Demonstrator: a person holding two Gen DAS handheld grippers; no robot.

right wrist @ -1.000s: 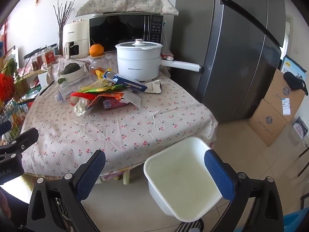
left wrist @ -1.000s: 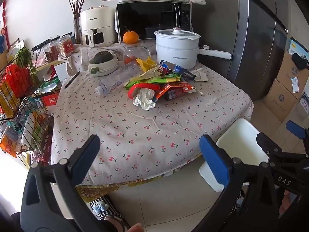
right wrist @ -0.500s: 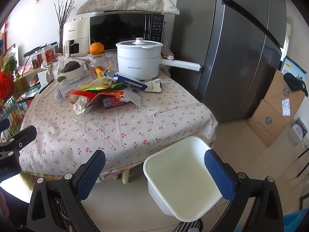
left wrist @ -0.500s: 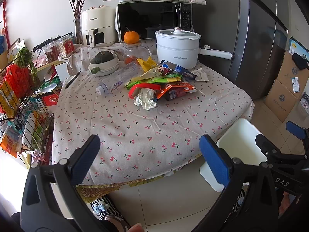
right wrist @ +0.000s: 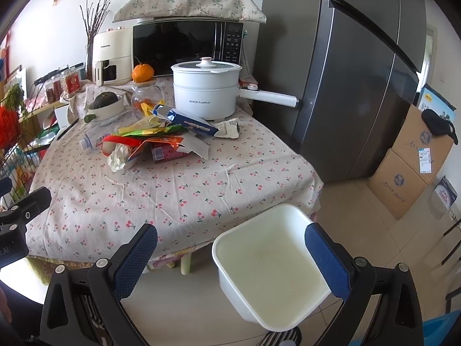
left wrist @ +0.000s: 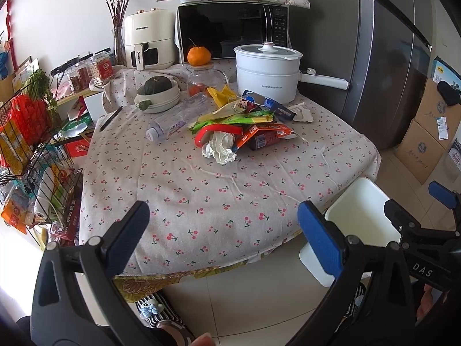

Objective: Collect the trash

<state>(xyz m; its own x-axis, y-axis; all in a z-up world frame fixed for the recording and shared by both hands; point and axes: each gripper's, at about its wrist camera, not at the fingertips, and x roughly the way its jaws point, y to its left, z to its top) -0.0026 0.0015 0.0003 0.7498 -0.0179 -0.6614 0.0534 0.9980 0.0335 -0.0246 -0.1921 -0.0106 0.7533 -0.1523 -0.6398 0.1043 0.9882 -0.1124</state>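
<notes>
A heap of trash [left wrist: 245, 127] lies mid-table: coloured snack wrappers, a crumpled white tissue [left wrist: 220, 151], a red can [left wrist: 263, 141] and a clear plastic bottle [left wrist: 175, 122]. The heap also shows in the right wrist view [right wrist: 155, 141]. A white bin [right wrist: 268, 271] stands on the floor at the table's near right corner, and shows in the left wrist view [left wrist: 363, 216]. My left gripper [left wrist: 223, 233] is open and empty over the table's near edge. My right gripper [right wrist: 230, 256] is open and empty above the bin's left rim.
A white electric pot [left wrist: 266, 76], a glass jar with an orange on it [left wrist: 198, 79], a bowl with a squash [left wrist: 157, 96], a microwave and an air fryer stand at the back. A wire rack [left wrist: 26, 155] is left, a fridge [right wrist: 354, 86] and boxes [right wrist: 415, 167] right.
Both views have drifted slightly closer to the table. Nothing on the table has moved and both grippers stay open.
</notes>
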